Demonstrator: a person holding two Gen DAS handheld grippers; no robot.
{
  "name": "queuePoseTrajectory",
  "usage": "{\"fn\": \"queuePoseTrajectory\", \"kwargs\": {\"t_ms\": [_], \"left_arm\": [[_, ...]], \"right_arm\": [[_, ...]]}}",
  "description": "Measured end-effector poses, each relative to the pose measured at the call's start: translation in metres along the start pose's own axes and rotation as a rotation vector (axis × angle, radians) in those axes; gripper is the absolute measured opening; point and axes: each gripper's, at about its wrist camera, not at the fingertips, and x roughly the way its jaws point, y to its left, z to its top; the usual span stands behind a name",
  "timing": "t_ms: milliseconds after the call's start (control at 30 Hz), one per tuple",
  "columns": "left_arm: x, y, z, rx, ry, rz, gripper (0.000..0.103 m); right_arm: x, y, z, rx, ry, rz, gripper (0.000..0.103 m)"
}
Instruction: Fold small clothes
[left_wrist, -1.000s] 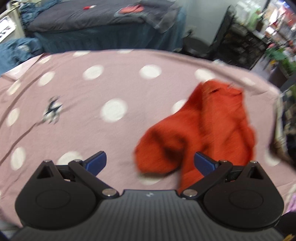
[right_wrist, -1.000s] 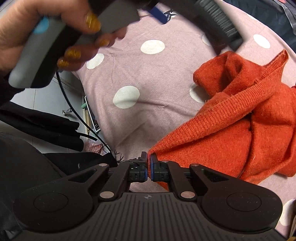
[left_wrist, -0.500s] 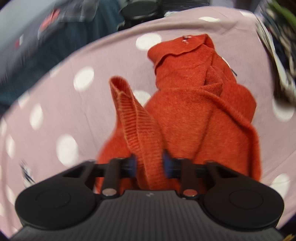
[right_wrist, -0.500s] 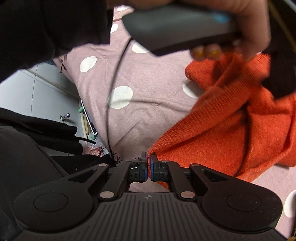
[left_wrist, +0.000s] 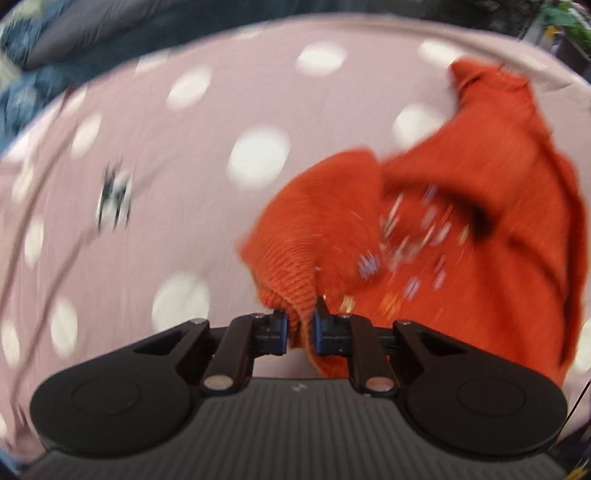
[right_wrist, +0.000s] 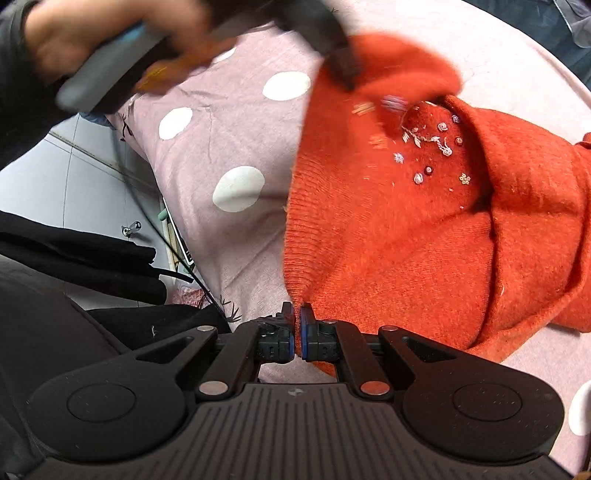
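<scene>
Left gripper (left_wrist: 300, 328) is clamped on a bunched bit of ribbed hem of the orange sweater (left_wrist: 461, 236), fabric pinched between the blue pads at bottom centre of the left wrist view. Right gripper (right_wrist: 297, 334) has its pads nearly closed on another bit of the same hem, bottom centre of its own view. So both are holding the sweater (right_wrist: 424, 221) by its bottom edge, w/ the ribbing running up from the right gripper toward the top of the frame, where the other gripper and the hand (right_wrist: 92, 40) holding it are a blur.

Why two grips on one edge? Prob to stretch the hem into a straight line so the body hangs or lies flat before any fold — a soft knit just slumps if you hold one point. It isn't flat yet imo: the rest is heaped on the pink spotted sheet (left_wrist: 166, 184) at centre right in both views, with deep creases and a flap lapped over on the right. The embroidered flowers (right_wrist: 432, 144) face up, so that's the front.

Left view is v blurry, can't tell how high the cloth is off the sheet. Folding itself not begun afaict, this looks like the spreading-out step. Main risk — the thin right-hand pinch slipping off the rib.
</scene>
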Motion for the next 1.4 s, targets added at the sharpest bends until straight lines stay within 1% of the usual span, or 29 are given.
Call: {"fn": "queuePoseTrajectory", "kwargs": {"t_ms": [133, 200, 267, 300, 333, 367, 400, 433, 467, 500, 567, 633, 667, 700, 733, 767, 833, 933, 1000, 1033, 1067, 1100, 1133, 1167, 1233, 1333, 1367, 1400], "left_arm": [[0.025, 0.015, -0.042, -0.056, 0.108, -0.01, 0.013], [0.033, 0.015, -0.059, -0.07, 0.149, -0.022, 0.013], [0.042, 0.01, -0.072, -0.065, 0.177, -0.022, 0.016], [0.047, 0.007, -0.075, -0.054, 0.2, -0.012, 0.017], [0.051, 0.003, -0.079, -0.039, 0.221, 0.005, 0.022], [0.053, 0.0, -0.081, -0.024, 0.233, 0.026, 0.036], [0.053, -0.003, -0.082, -0.011, 0.229, 0.048, 0.046], [0.048, -0.004, -0.081, 0.002, 0.205, 0.068, 0.065], [0.04, -0.002, -0.079, 0.004, 0.161, 0.081, 0.076], [0.028, 0.0, -0.076, -0.01, 0.106, 0.084, 0.079], [0.004, 0.012, -0.068, -0.084, -0.007, 0.079, 0.094], [-0.018, 0.025, -0.056, -0.173, -0.11, 0.05, 0.103], [-0.026, 0.029, -0.05, -0.204, -0.156, 0.025, 0.103], [-0.029, 0.033, -0.041, -0.226, -0.19, -0.003, 0.103], [-0.03, 0.034, -0.03, -0.237, -0.207, -0.027, 0.103], [-0.028, 0.033, -0.02, -0.236, -0.205, -0.043, 0.103], [-0.021, 0.018, 0.005, -0.212, -0.179, -0.045, 0.103], [-0.006, -0.003, 0.034, -0.155, -0.153, -0.036, 0.103], [-0.001, -0.019, 0.039, -0.137, -0.152, -0.055, 0.103], [0.0, -0.026, 0.04, -0.131, -0.147, -0.066, 0.103], [0.007, -0.038, 0.041, -0.124, -0.142, -0.075, 0.103], [0.007, -0.042, 0.04, -0.113, -0.137, -0.081, 0.103], [0.008, -0.044, 0.038, -0.103, -0.134, -0.083, 0.103], [0.009, -0.046, 0.037, -0.094, -0.129, -0.082, 0.103], [0.011, -0.044, 0.033, -0.083, -0.119, -0.067, 0.103], [0.01, -0.037, 0.031, -0.062, -0.121, -0.036, 0.103], [0.009, -0.036, 0.032, -0.057, -0.124, -0.041, 0.103], [0.008, -0.036, 0.033, -0.053, -0.121, -0.069, 0.103]], "right_arm": [[0.005, 0.001, 0.001, -0.003, 0.014, 0.003, 0.007], [0.007, 0.0, 0.001, 0.002, 0.022, 0.011, 0.007], [0.008, -0.001, 0.002, 0.003, 0.028, 0.009, 0.008], [0.009, -0.002, 0.002, 0.007, 0.027, 0.01, 0.012], [0.009, -0.004, 0.003, 0.018, 0.023, 0.011, 0.024], [0.009, -0.007, 0.004, 0.034, 0.015, 0.009, 0.034], [0.008, -0.01, 0.004, 0.052, -0.001, 0.0, 0.042], [0.004, -0.015, 0.004, 0.078, -0.031, -0.012, 0.058], [-0.002, -0.022, 0.003, 0.118, -0.074, -0.033, 0.069], [-0.009, -0.031, 0.001, 0.169, -0.128, -0.057, 0.069], [-0.026, -0.05, -0.009, 0.268, -0.267, -0.114, 0.069], [-0.045, -0.074, -0.025, 0.39, -0.427, -0.176, 0.07], [-0.053, -0.087, -0.033, 0.456, -0.491, -0.21, 0.076], [-0.059, -0.1, -0.039, 0.513, -0.535, -0.245, 0.081], [-0.062, -0.111, -0.042, 0.551, -0.563, -0.28, 0.097], [-0.063, -0.12, -0.043, 0.565, -0.571, -0.313, 0.103], [-0.06, -0.139, -0.038, 0.569, -0.572, -0.371, 0.103], [-0.041, -0.16, -0.022, 0.568, -0.53, -0.385, 0.102], [-0.026, -0.169, -0.014, 0.58, -0.503, -0.389, 0.101], [-0.017, -0.173, -0.01, 0.585, -0.478, -0.383, 0.094], [-0.011, -0.175, -0.007, 0.593, -0.447, -0.377, 0.051], [-0.007, -0.179, -0.007, 0.6, -0.419, -0.365, 0.029], [-0.007, -0.177, -0.008, 0.599, -0.411, -0.345, 0.025], [-0.013, -0.171, -0.013, 0.596, -0.434, -0.339, 0.021], [-0.028, -0.164, -0.028, 0.6, -0.479, -0.343, 0.018], [-0.059, -0.158, -0.071, 0.686, -0.497, -0.37, 0.016], [-0.068, -0.157, -0.087, 0.723, -0.493, -0.383, 0.015], [-0.078, -0.154, -0.105, 0.756, -0.487, -0.404, 0.015]]}}
